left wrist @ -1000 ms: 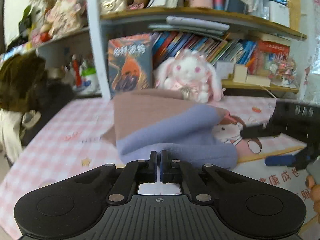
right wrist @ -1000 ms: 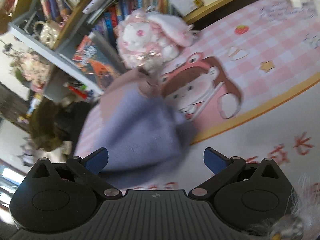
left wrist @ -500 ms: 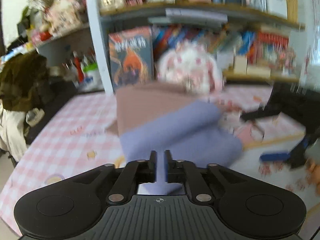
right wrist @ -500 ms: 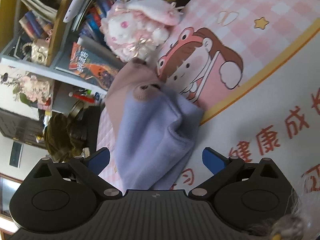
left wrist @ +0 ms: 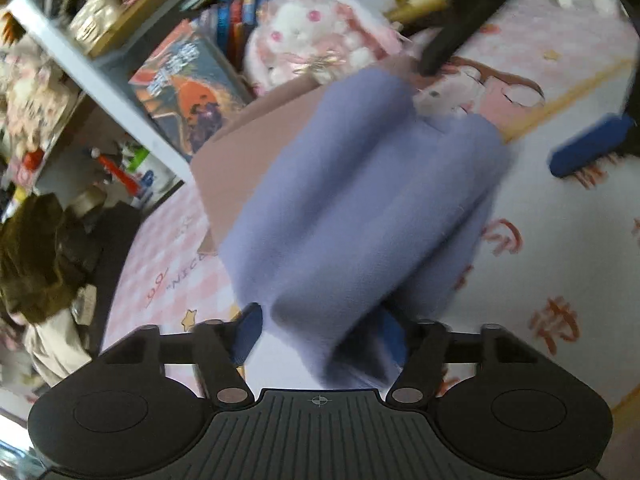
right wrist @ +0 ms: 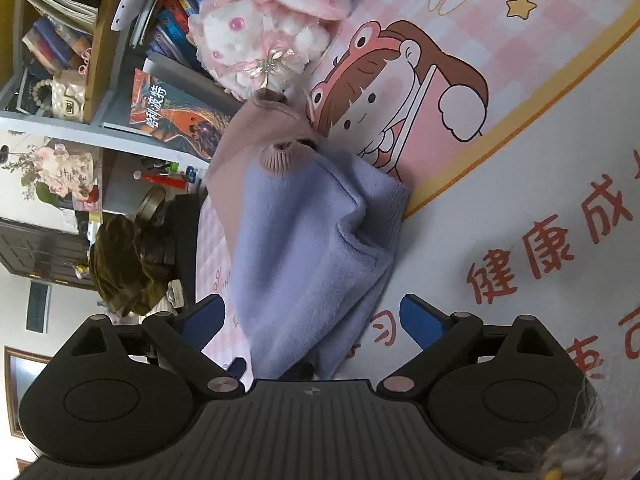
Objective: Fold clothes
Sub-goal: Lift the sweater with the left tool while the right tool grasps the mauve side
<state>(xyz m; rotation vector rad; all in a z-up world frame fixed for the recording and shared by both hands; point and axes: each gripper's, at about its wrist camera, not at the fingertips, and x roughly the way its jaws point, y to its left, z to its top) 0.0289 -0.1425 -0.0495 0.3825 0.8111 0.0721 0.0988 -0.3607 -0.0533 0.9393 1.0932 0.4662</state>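
A folded lavender and mauve-pink sweater lies on the cartoon-printed table cover; it also shows in the right wrist view. My left gripper is open, its blue-padded fingers spread on either side of the sweater's near lavender edge. My right gripper is open too, with the sweater's near end lying between its fingers. In the left wrist view one blue pad of the right gripper hangs at the right, beside the sweater.
A pink and white plush rabbit sits just behind the sweater against a bookshelf full of books. A dark bundle of clothing lies at the table's left end. The table cover has red characters and a yellow border.
My left gripper was shut a second ago and has opened wide. Both views have tilted and moved closer to the sweater, which has settled onto the table.
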